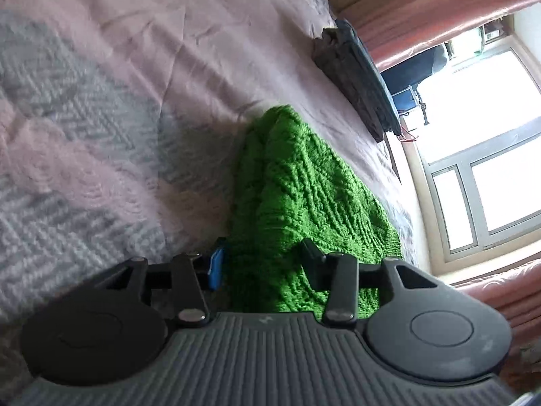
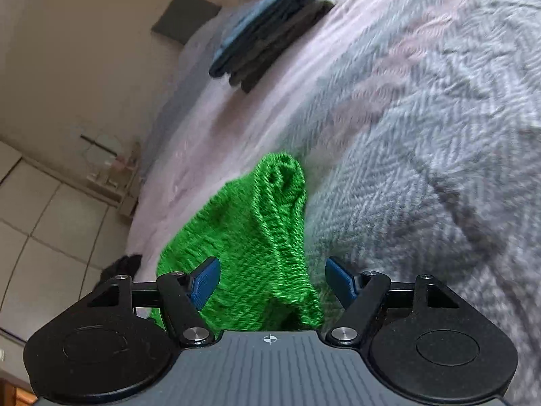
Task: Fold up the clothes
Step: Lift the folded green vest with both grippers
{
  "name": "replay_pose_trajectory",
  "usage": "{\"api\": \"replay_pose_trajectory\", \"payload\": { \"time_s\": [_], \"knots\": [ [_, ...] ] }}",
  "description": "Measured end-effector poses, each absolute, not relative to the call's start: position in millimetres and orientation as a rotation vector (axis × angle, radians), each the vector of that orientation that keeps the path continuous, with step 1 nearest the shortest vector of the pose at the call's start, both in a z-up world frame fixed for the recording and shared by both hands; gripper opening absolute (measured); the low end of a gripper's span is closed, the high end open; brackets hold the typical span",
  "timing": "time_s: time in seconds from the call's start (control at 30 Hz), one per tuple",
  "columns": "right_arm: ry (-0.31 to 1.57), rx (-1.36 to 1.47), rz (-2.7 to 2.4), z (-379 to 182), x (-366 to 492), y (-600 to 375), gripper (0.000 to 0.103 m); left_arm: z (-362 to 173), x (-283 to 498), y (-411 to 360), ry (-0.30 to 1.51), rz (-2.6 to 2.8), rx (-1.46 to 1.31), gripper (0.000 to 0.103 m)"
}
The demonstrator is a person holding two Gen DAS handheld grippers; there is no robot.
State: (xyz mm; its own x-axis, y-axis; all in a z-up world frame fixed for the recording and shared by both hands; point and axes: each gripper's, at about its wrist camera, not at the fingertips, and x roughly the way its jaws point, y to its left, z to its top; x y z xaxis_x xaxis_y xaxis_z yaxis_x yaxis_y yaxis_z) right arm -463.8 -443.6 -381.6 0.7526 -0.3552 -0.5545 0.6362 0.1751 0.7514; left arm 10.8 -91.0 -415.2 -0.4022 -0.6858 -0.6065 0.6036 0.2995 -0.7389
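A bright green chunky-knit sweater (image 1: pixel 304 182) lies bunched on the pink and grey bedspread (image 1: pixel 101 118). My left gripper (image 1: pixel 263 264) is shut on its near edge, and the thick knit fills the gap between the blue pad (image 1: pixel 216 267) and the black finger. In the right wrist view the same sweater (image 2: pixel 257 216) runs away from me in a raised fold. My right gripper (image 2: pixel 272 280) is open, with its blue pads (image 2: pixel 206 280) spread wide on either side of the bunched knit. The sweater's far end rests on the bedspread (image 2: pixel 405 135).
A stack of folded dark and blue clothes (image 1: pixel 355 71) (image 2: pixel 267 30) sits near the bed's far edge. Pink curtains (image 1: pixel 439 3) and a bright window (image 1: pixel 473 135) lie beyond. A tiled floor (image 2: pixel 50 220), a small side table (image 2: pixel 108 169) and a dark item (image 2: pixel 123 264) are beside the bed.
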Motion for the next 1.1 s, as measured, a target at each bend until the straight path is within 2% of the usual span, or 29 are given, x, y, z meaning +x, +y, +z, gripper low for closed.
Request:
{"api": "replay_pose_trajectory", "payload": {
  "time_s": [0.2, 0.67, 0.87, 1.03, 1.1],
  "knots": [
    [0.276, 1.242, -0.639, -399, -460, -446, 0.061, -424, 14, -95, 1.468, -1.407, -0.110, 0.041],
    [0.239, 1.281, -0.563, -416, -455, -440, 0.057, -431, 14, -108, 1.542, -1.377, -0.080, 0.043],
    [0.241, 1.283, -0.557, -419, -457, -433, 0.047, -428, 11, -105, 1.522, -1.392, -0.080, 0.043],
    [0.200, 1.328, -0.559, -431, -449, -425, 0.045, -437, 12, -113, 1.549, -1.370, -0.101, 0.044],
    [0.208, 1.316, -0.575, -431, -443, -421, 0.040, -438, 8, -116, 1.541, -1.360, -0.106, 0.041]
  ]
}}
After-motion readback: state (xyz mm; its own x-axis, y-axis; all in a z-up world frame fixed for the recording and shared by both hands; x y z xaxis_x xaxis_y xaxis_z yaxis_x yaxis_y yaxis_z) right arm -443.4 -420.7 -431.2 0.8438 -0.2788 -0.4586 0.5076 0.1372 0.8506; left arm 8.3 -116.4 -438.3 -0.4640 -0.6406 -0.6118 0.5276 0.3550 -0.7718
